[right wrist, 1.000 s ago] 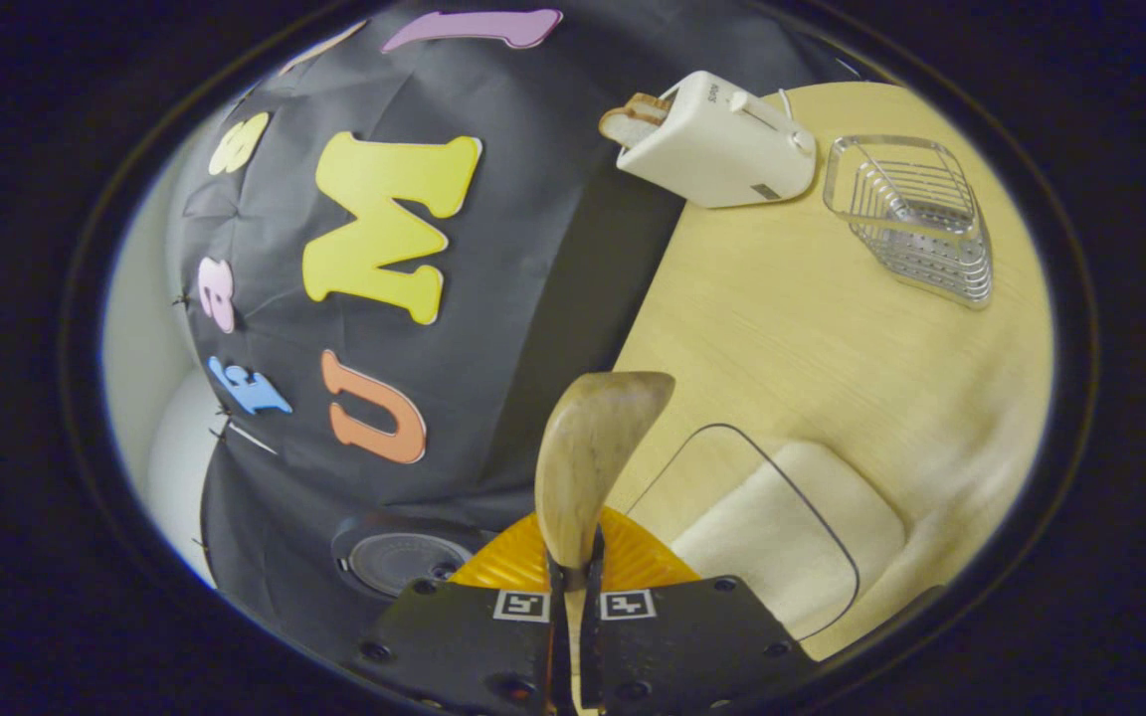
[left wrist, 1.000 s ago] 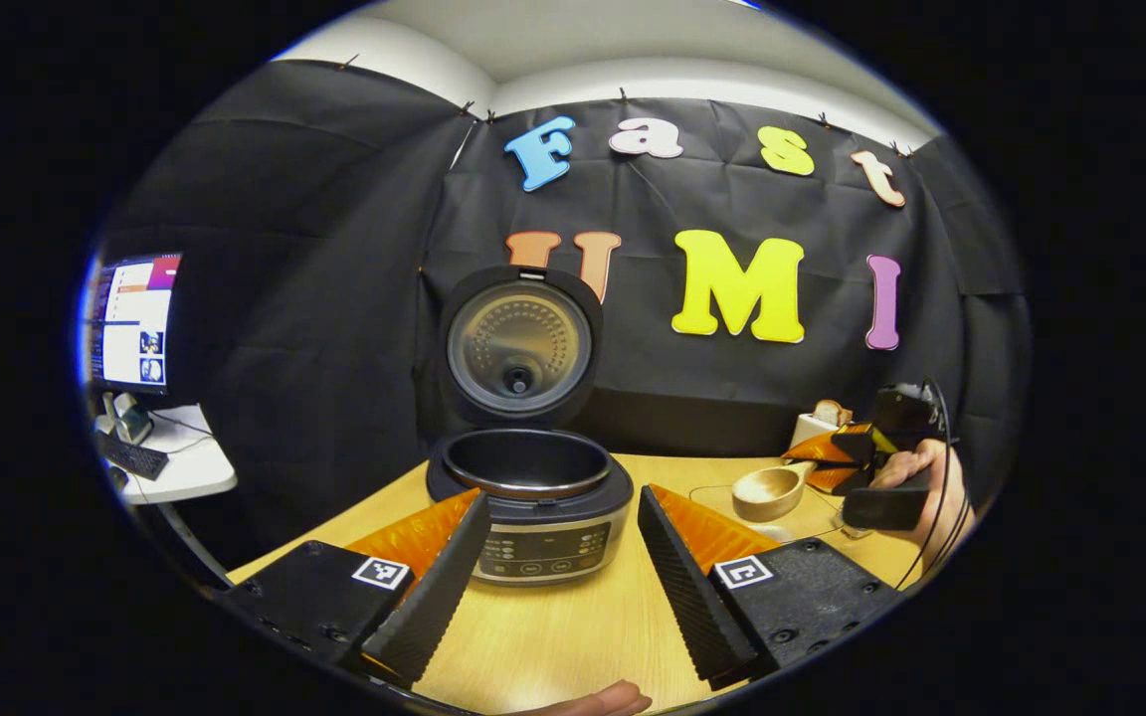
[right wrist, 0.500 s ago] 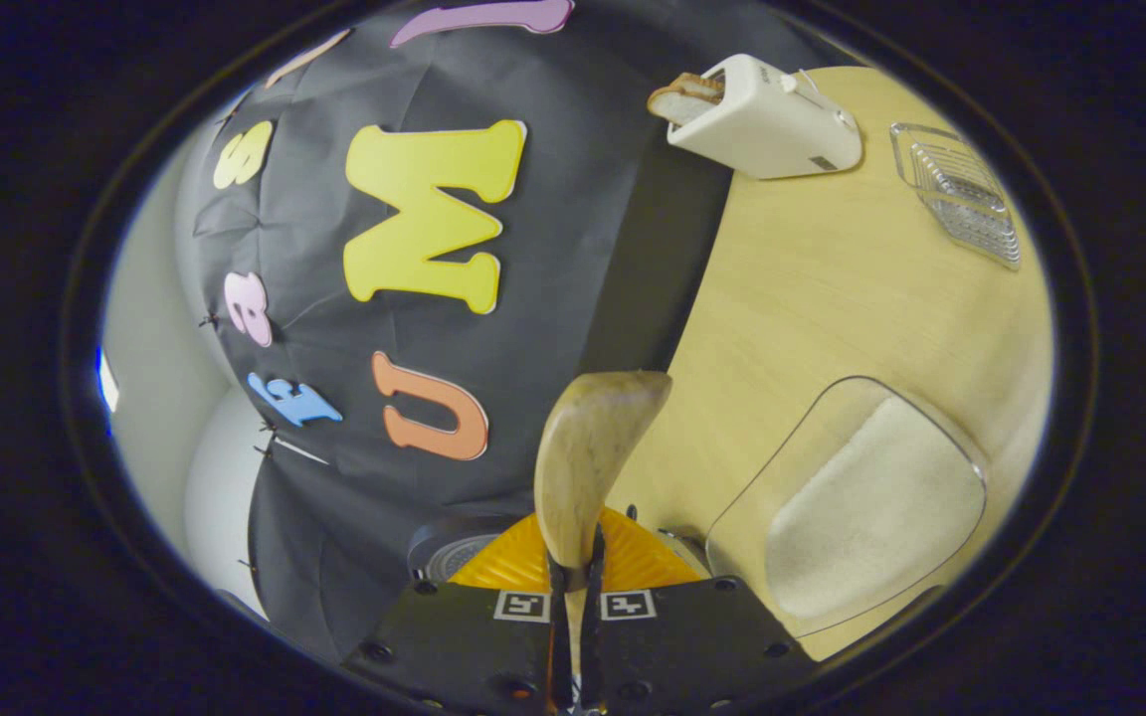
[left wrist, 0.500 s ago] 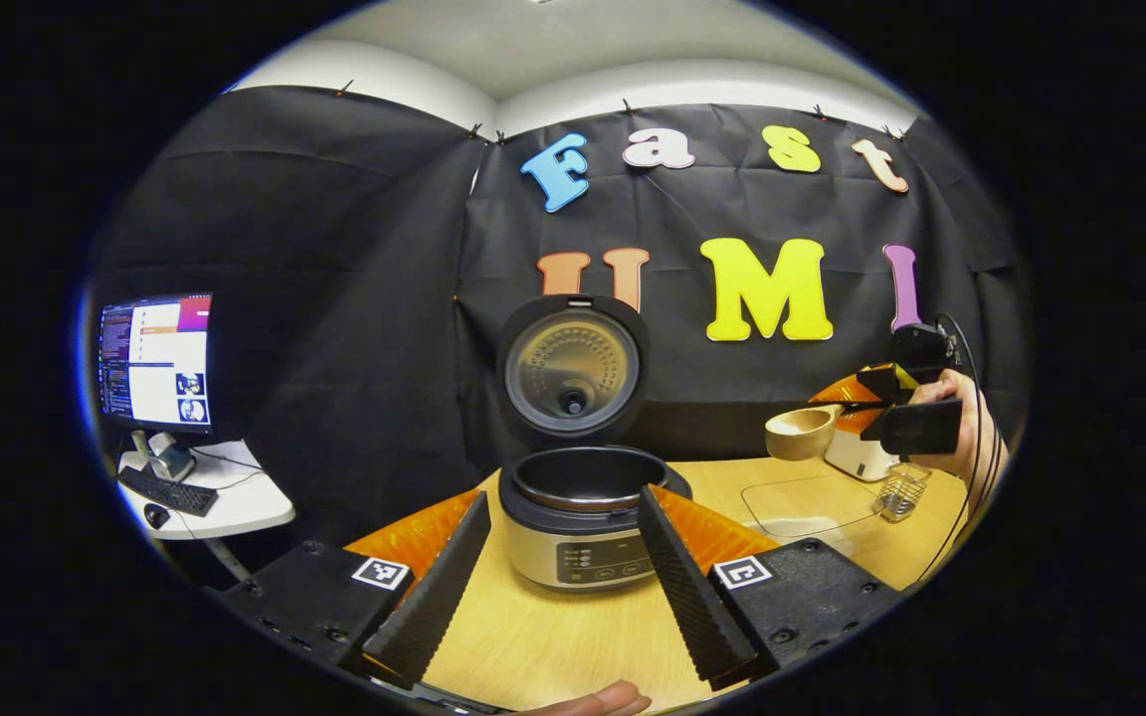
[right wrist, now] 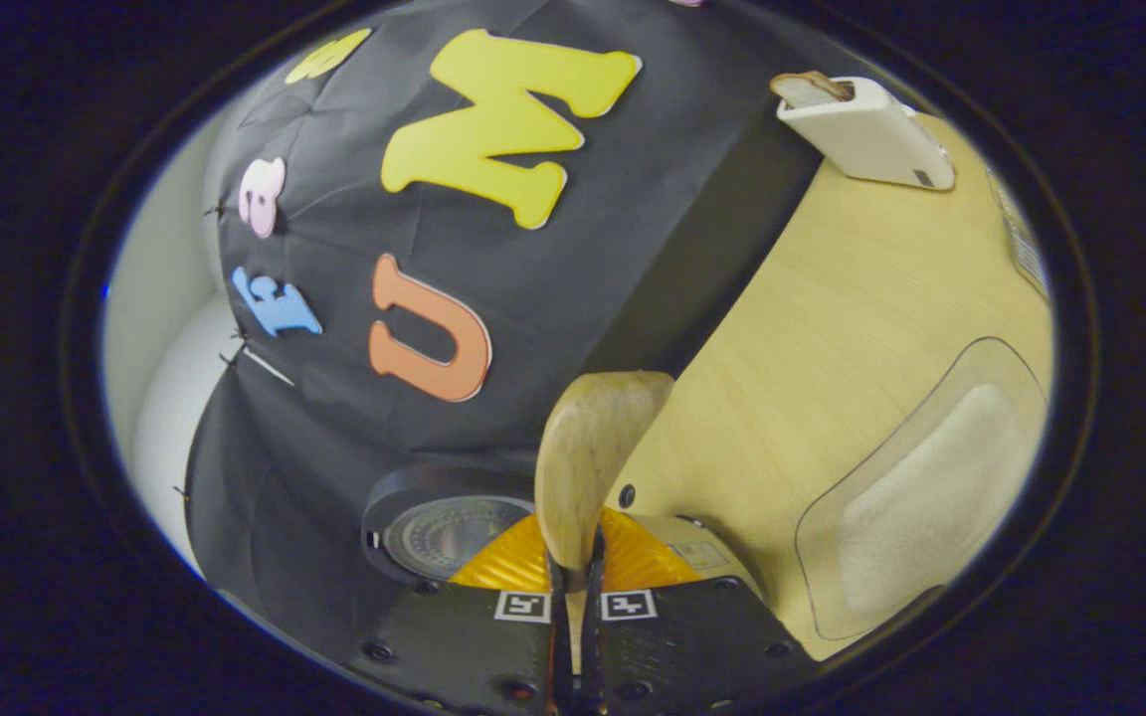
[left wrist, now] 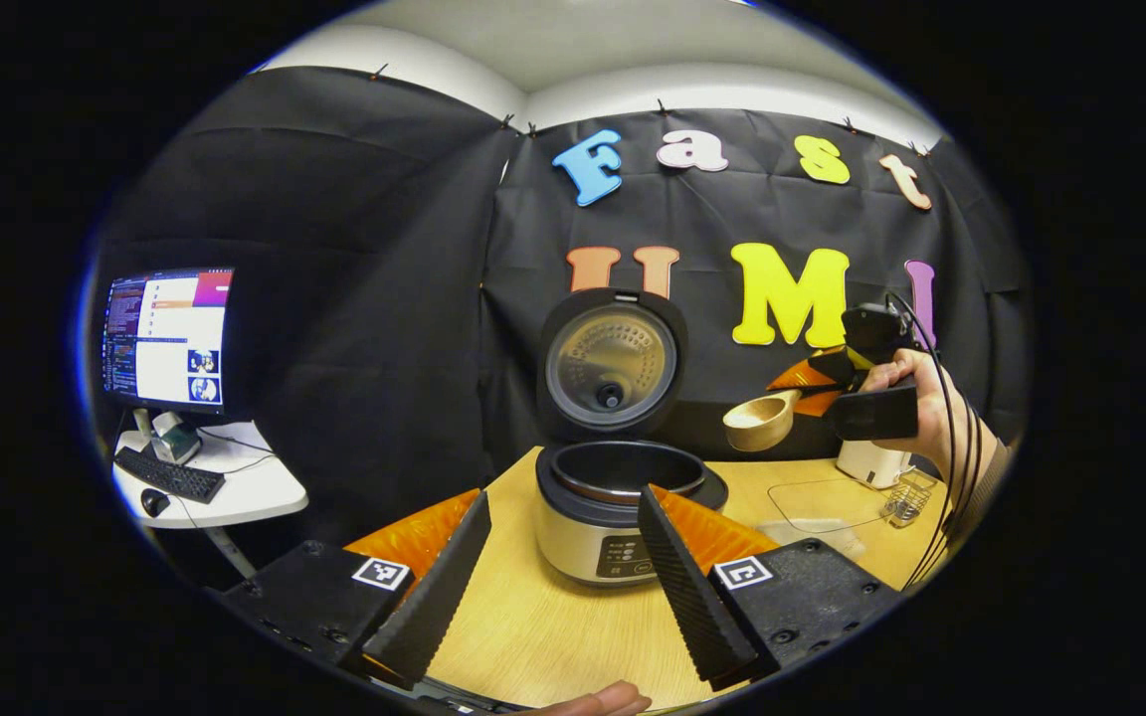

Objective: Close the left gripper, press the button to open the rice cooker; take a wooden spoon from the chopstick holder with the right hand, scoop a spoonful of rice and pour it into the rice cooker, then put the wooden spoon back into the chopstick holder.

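I see one rice cooker (left wrist: 623,497), lid up, on the bench (left wrist: 553,636); my left gripper (left wrist: 558,567) spreads its fingers wide, my right gripper (right wrist: 575,597) pinches one wooden spoon (right wrist: 588,457).

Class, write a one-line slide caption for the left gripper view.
Right gripper carries the wooden spoon toward the open rice cooker, framed between the left gripper's parted jaws.

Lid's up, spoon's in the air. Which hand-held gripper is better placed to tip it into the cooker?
Right. The right hand-held gripper is shut on the pale wooden spoon, raised right of the open silver-and-black rice cooker. The left hand-held gripper is open, holding nothing.
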`<act>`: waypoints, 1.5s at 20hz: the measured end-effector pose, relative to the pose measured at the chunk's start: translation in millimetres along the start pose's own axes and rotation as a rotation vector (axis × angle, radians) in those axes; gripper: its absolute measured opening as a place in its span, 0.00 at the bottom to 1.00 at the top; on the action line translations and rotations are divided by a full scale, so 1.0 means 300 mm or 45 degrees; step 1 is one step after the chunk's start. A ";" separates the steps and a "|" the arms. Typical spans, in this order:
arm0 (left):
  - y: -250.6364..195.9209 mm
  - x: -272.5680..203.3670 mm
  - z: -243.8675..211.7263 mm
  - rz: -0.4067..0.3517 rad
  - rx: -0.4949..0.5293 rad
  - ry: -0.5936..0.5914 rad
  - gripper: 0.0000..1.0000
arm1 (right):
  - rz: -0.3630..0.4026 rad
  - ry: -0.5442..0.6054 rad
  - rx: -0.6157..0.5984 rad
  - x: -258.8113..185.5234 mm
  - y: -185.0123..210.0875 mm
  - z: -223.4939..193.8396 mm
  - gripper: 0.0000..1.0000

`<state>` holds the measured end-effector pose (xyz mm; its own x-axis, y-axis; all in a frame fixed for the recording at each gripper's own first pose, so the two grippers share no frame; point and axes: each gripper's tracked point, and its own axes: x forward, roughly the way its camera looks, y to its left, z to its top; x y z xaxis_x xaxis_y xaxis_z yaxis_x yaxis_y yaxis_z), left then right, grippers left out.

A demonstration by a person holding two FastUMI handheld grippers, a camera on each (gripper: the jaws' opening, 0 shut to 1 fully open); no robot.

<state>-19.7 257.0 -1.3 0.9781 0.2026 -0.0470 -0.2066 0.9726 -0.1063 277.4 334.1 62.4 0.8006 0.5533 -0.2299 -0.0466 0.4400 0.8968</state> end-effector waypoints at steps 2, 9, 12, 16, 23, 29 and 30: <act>0.033 0.011 -0.020 0.028 -0.010 0.025 0.95 | -0.019 0.026 -0.074 0.062 0.032 -0.064 0.04; 0.083 0.019 -0.048 0.092 -0.016 0.071 0.95 | -0.117 0.029 -0.415 0.237 0.062 -0.217 0.04; 0.082 0.025 -0.055 0.097 0.004 0.082 0.95 | -0.119 0.009 -0.558 0.251 0.082 -0.240 0.04; 0.045 0.027 -0.057 0.062 0.034 0.090 0.95 | -0.101 -0.063 -0.834 0.233 0.146 -0.258 0.03; 0.026 0.018 -0.043 0.027 0.065 0.069 0.95 | -0.102 -0.160 -1.226 0.232 0.243 -0.294 0.04; 0.022 0.017 -0.050 0.023 0.064 0.080 0.95 | -0.081 -0.136 -1.569 0.266 0.270 -0.386 0.04; 0.023 0.018 -0.048 0.022 0.066 0.079 0.96 | -0.075 -0.122 -1.618 0.271 0.273 -0.407 0.04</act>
<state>-16.2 263.1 -16.6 0.9707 0.2135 -0.1100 -0.2203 0.9740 -0.0530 265.7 501.6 71.0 0.8581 0.4804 -0.1812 -0.5039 0.8557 -0.1176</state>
